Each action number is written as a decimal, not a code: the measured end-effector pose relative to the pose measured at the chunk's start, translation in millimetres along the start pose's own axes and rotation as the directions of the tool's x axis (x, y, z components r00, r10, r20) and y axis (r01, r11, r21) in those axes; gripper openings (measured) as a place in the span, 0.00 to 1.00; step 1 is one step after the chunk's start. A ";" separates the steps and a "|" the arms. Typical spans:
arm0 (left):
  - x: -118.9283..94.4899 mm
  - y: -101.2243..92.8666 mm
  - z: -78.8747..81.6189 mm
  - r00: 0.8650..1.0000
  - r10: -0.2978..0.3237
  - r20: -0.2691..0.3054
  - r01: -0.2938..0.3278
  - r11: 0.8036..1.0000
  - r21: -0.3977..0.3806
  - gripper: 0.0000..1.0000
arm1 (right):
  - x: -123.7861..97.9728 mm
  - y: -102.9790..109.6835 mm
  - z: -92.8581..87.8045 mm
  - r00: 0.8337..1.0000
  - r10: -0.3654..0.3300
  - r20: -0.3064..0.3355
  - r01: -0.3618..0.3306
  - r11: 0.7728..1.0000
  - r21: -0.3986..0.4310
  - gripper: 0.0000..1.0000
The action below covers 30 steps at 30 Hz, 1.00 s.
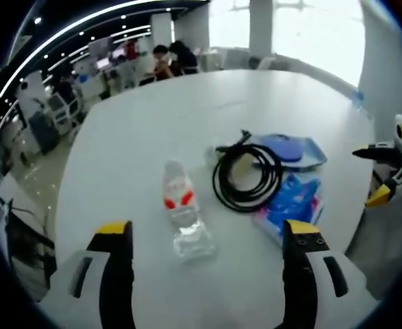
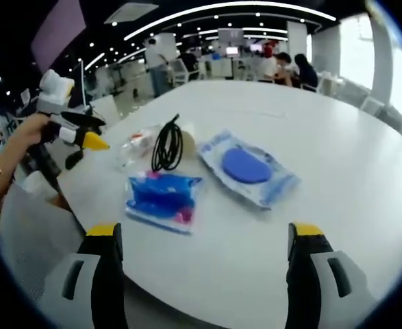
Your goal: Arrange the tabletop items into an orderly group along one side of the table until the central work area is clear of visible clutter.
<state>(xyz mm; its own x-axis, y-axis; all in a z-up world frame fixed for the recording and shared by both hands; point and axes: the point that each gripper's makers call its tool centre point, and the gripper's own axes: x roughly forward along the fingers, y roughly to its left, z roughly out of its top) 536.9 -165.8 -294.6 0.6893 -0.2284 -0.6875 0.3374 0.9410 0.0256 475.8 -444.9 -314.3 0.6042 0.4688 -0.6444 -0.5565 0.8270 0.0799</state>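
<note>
Together on white table (image 1: 153, 130): bottle (image 1: 181, 205), coiled cable (image 1: 247, 177), two packets.

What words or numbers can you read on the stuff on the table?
None can be read.
Bottle: red label, print too blurred.
Blue packet: pink and white marks, too small to read.
Clear bag with the blue disc: no print visible.
Screens in the far room: too small.

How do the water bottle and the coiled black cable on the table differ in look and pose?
The water bottle is clear plastic with a red label; the black cable is dark and opaque. The bottle lies on its side as one solid body, while the cable is wound into an open loop. Both rest on the white table, untouched by either gripper.
</note>
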 end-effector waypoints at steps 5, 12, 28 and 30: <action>10.4 9.2 5.8 1.000 0.011 -0.020 -0.011 1.000 0.016 0.86 | -0.8 -3.4 0.2 1.000 -0.010 0.002 0.010 1.000 0.014 0.99; 29.8 17.8 6.6 0.997 -0.003 -0.081 0.002 1.000 -0.003 0.79 | -0.5 -5.0 -0.2 1.000 -0.018 -0.003 0.018 1.000 0.013 0.97; 67.7 25.1 5.7 0.982 -0.011 -0.189 0.018 0.999 0.033 0.66 | 3.4 -7.9 -3.9 0.999 -0.032 -0.022 0.032 0.999 -0.011 0.98; 72.5 24.4 5.7 0.978 -0.009 -0.208 0.019 0.999 0.046 0.65 | 3.1 -8.6 -4.1 0.999 -0.037 -0.023 0.037 0.999 -0.015 0.98</action>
<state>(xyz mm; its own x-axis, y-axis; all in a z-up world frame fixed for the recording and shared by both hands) 598.8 -160.8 -339.6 0.5379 -0.1801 -0.8236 0.3797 0.9240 0.0459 480.2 -451.9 -320.2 0.6112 0.4309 -0.6639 -0.5423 0.8389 0.0452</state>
